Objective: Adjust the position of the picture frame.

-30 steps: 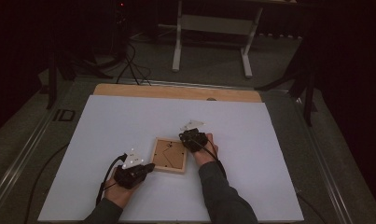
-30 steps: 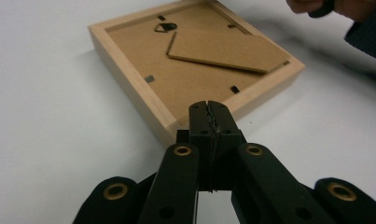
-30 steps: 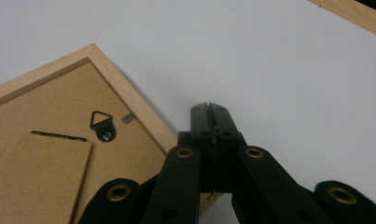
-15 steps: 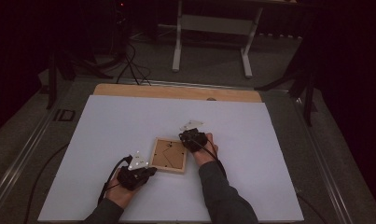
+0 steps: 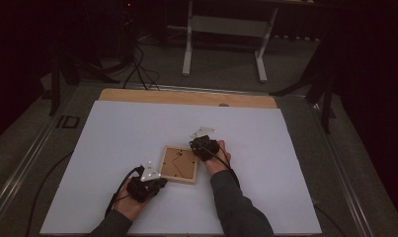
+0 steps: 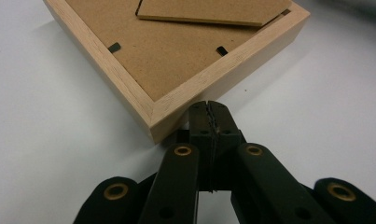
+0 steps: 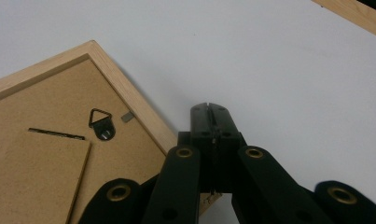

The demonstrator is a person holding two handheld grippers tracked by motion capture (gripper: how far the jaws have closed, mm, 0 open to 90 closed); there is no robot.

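A light wooden picture frame (image 5: 179, 164) lies face down on the white sheet, its brown backing board up. My left gripper (image 5: 159, 181) sits at the frame's near left corner. In the left gripper view its jaws (image 6: 209, 109) are shut and empty, tips against the frame (image 6: 176, 56) just right of that corner. My right gripper (image 5: 199, 144) rests at the frame's far right corner. Its jaws (image 7: 209, 112) are shut with nothing between them, right beside the frame (image 7: 59, 130) edge. A small black triangular hanger (image 7: 100, 122) sits on the backing.
The white sheet (image 5: 137, 128) covers a table whose wooden edge (image 5: 186, 97) shows at the far side. A white stand (image 5: 221, 29) and cables are on the dark floor beyond. Each gripper trails a black cable toward the near edge.
My left gripper has slipped a little toward the table's near edge, to the frame's near left corner. The frame and my right gripper have not moved.
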